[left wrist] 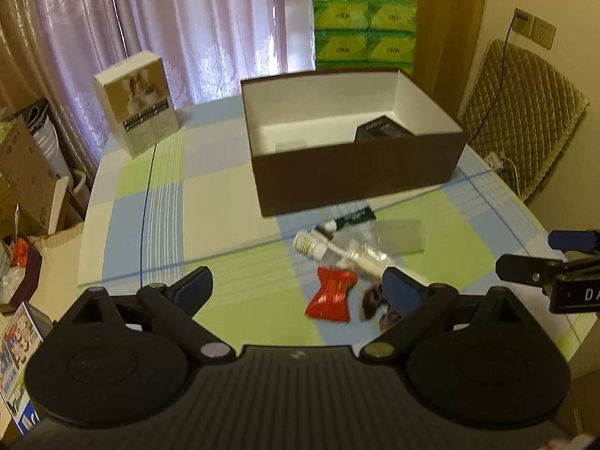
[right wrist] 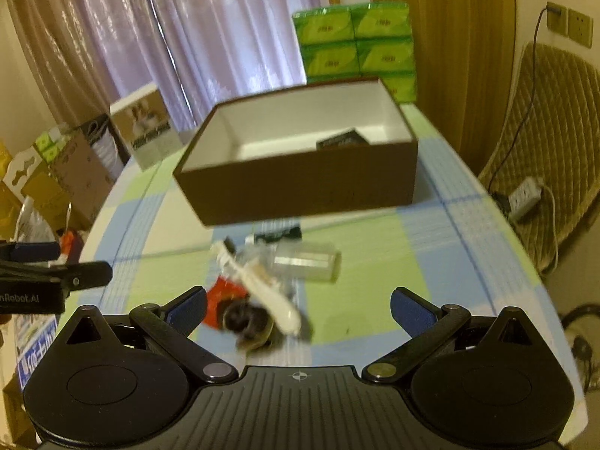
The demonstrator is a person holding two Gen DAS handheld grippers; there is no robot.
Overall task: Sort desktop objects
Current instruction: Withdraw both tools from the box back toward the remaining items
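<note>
The room is a bit dim and yellowish. Most light comes through the thin curtain (left wrist: 180,26) at the far side, and it glows pale there. The brown box (left wrist: 356,172) drops a soft shadow on the table (left wrist: 210,206) just near it. Both views bend at the edges like a fish bowl, and the corners go black. The small pile of things (right wrist: 262,285) near the box looks smeared and fuzzy, more so in the right wrist view. The green packs (right wrist: 356,45) far away are a little blurry too.
</note>
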